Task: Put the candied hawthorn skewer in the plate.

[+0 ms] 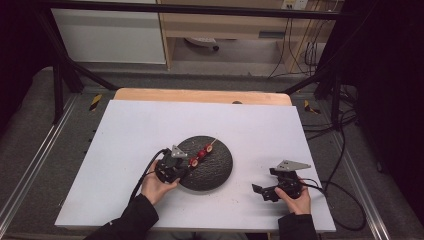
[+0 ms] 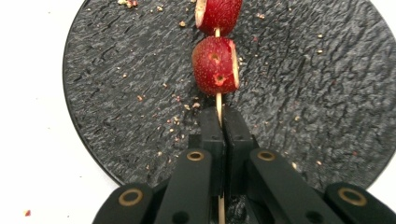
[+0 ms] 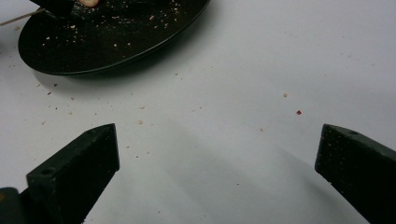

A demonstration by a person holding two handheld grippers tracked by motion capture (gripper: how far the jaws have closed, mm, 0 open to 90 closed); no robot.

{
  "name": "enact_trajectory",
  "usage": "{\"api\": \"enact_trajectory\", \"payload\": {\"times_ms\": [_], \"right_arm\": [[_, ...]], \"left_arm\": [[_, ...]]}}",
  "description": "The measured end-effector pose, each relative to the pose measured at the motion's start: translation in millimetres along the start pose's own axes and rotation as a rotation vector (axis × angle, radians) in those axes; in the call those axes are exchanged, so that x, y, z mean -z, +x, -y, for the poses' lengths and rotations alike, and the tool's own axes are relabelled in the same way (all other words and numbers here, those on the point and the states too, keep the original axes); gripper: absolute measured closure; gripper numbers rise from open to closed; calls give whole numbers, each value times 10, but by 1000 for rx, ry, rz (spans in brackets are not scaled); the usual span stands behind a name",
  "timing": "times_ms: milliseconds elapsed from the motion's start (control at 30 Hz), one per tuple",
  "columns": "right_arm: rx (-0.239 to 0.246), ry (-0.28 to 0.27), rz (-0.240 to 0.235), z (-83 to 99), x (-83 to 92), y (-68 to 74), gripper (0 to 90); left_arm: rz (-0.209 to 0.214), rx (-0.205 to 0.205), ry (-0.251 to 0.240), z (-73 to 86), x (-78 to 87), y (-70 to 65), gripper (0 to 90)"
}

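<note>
Two red fruits (image 2: 215, 65) on skewer (image 2: 218, 105) clamped by left tongs (image 2: 223, 126).

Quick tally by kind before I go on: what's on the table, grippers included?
Grippers: 2, the left gripper and the right gripper
Plates: 1, the black plate
Skewers: 1, the wooden skewer
Red fruit pieces on the skewer: 3
Total: 7
</note>
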State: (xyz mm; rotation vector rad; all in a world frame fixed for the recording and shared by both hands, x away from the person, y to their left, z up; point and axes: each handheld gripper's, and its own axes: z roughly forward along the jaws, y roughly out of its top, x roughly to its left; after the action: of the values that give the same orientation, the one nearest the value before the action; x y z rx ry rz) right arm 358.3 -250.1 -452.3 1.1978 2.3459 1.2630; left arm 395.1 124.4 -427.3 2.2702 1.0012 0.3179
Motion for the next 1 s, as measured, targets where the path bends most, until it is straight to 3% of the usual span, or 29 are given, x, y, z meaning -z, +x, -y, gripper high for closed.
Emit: {"api": "enact_trajectory", "payload": {"times_ms": [467, 600, 767, 1000], "right_arm": [[-9, 4, -6, 2, -2, 8, 6], [-6, 3, -5, 3, -2, 6, 6], [-9, 3, -4, 2, 0, 7, 6], [-7, 5, -2, 1, 1, 4, 6]], "left_arm": [[-20, 0, -2, -7, -47, -18, 873], [-15, -8, -15, 9, -16, -6, 790], [-1, -35, -58, 37, 104, 46, 620], [36, -110, -74, 132, 270, 146, 425]]}}
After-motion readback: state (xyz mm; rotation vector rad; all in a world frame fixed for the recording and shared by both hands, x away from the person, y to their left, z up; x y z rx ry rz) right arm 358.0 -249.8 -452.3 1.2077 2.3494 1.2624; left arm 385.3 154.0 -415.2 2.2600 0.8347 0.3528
